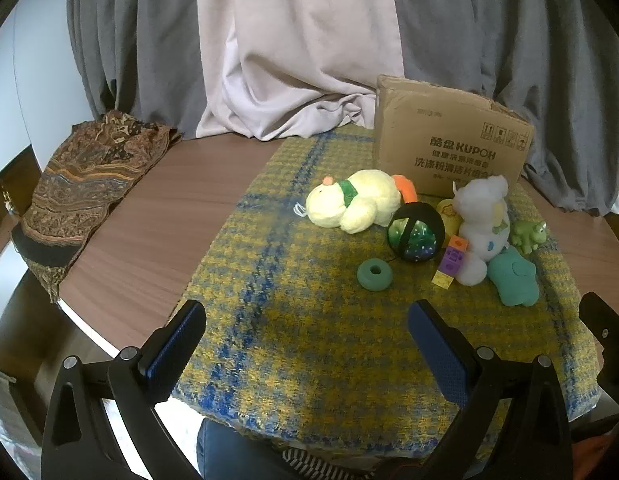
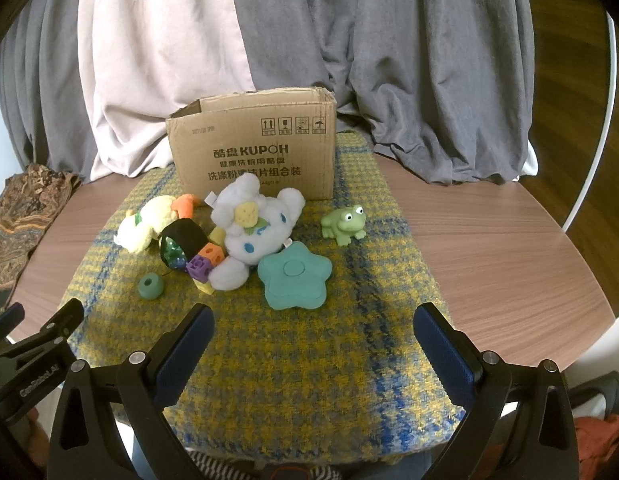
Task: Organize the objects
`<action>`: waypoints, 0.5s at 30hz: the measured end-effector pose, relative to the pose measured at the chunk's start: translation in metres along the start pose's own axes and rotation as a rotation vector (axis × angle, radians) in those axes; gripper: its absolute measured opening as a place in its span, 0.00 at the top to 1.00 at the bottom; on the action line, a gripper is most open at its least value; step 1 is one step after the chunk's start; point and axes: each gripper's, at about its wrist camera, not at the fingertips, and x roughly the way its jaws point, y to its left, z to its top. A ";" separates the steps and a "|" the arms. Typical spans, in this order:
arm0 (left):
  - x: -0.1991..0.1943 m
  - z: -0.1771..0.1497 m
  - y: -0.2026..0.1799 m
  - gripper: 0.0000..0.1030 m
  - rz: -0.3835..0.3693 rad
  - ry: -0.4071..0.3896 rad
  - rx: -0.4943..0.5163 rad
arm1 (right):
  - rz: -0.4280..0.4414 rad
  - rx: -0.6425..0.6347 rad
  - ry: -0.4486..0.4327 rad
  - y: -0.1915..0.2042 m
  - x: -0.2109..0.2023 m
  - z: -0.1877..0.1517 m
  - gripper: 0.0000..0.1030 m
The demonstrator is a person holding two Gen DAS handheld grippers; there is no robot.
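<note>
A: Entry. Risks first. Toys lie in a tight heap on the yellow-and-blue cloth (image 2: 309,360) over the table (image 2: 489,240), just in front of the open-topped cardboard box (image 2: 253,152). The white plush (image 2: 253,232) leans on the stacked cubes (image 2: 205,264) and touches the dark ball (image 2: 181,244). My judgement: pulling any one of these could drag or topple its neighbours, and the ball may roll off the cloth.

B: Agreed. The yellow plush (image 1: 353,200) is soft and bulky; a pinch on loose fabric could slip. The cloth itself may bunch if a finger digs in.

A: Easier picks, probably: the green ring (image 1: 374,274) at 9 o'clock of the heap, the teal star (image 2: 295,280) at 6 o'clock of the white plush, the green frog (image 2: 345,224) at 3 o'clock. Frog and ring stand apart from the rest; the star just touches the white plush.

B: Box walls are tall, so a low approach might knock it backward into the curtains (image 2: 389,60).

A: Pose. Left hand-held gripper (image 1: 305,344) hovers over the near cloth edge, jaws spread wide, nothing between them, pointing toward 12 o'clock with the heap off at 1 o'clock.

B: Right hand-held gripper (image 2: 313,344) likewise: jaws wide apart and empty, level, aimed at 12 o'clock, the star almost dead ahead. Neither touches a toy. Sorting not yet begun, as far as I can judge.
</note>
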 end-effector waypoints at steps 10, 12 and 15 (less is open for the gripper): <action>0.001 0.000 -0.001 0.00 0.000 0.001 0.002 | -0.003 0.000 -0.002 0.001 0.000 -0.001 0.03; 0.002 0.000 -0.002 0.00 -0.001 0.005 0.003 | -0.003 0.001 0.000 0.000 0.000 -0.001 0.03; 0.004 0.000 -0.003 0.00 0.002 0.006 0.005 | -0.004 0.003 -0.001 -0.002 0.001 0.000 0.03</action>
